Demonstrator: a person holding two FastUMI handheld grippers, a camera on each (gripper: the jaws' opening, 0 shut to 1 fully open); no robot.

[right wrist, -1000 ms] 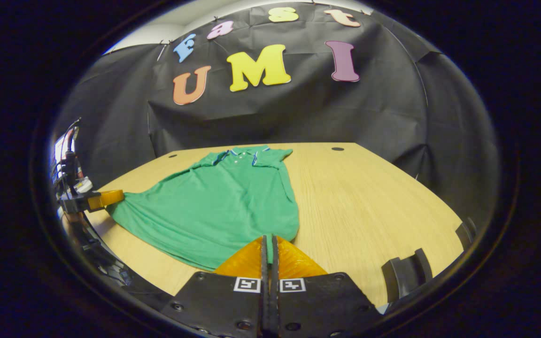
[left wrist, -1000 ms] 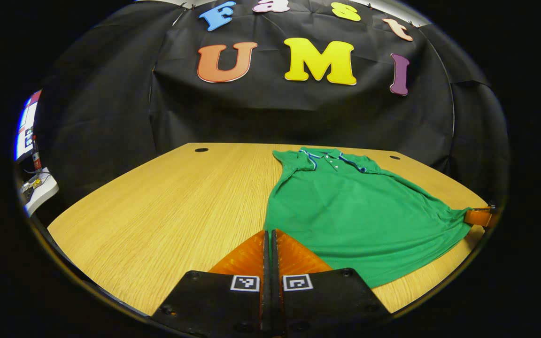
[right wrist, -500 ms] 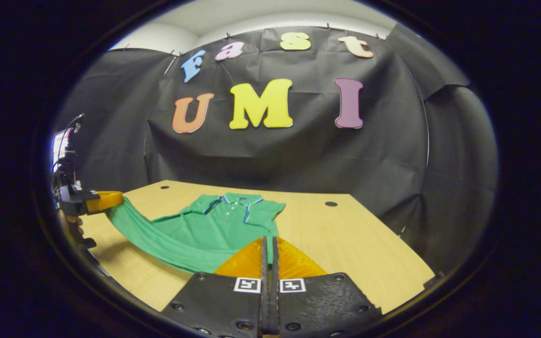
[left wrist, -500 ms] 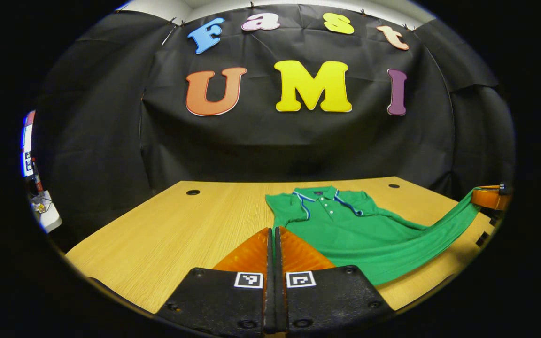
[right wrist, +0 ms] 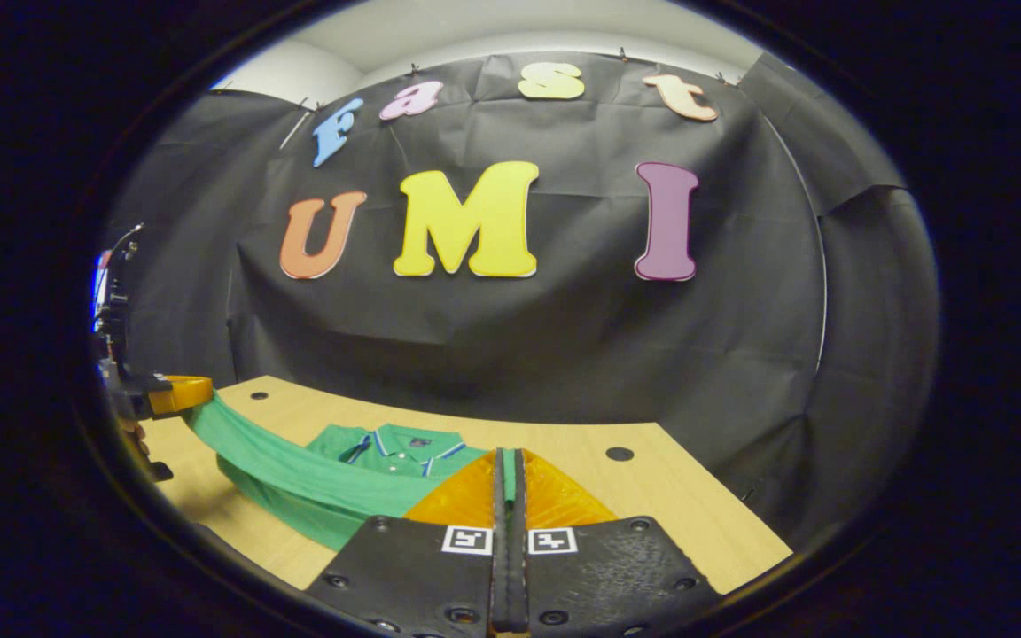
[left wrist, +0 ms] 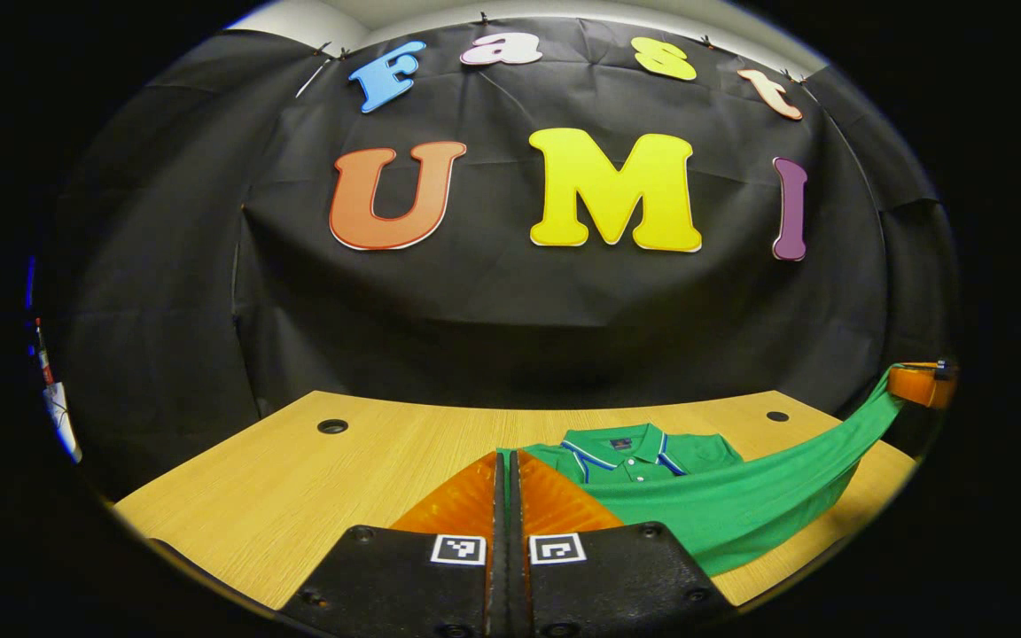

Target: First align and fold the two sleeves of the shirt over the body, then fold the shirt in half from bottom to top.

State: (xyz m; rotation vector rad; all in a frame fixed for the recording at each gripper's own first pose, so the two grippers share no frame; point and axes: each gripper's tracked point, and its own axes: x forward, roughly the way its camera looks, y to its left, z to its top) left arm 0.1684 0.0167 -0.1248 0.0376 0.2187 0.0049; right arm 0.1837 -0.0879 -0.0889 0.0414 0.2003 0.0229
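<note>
Soft green shirt (left wrist: 741, 505), hem apparently between both grippers

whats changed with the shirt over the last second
Both tongs, left and right, have lifted the hem of the green polo shirt off the wooden table and carried it forward toward the collar. A second ago the shirt lay flat; now the hem hangs as a raised band. Both tongs stay shut on the hem, and the collar end stays put.

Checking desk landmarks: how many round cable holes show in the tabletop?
2. One hole at the far left of the tabletop, one hole at the far right. The lifted shirt may hide others.
</note>
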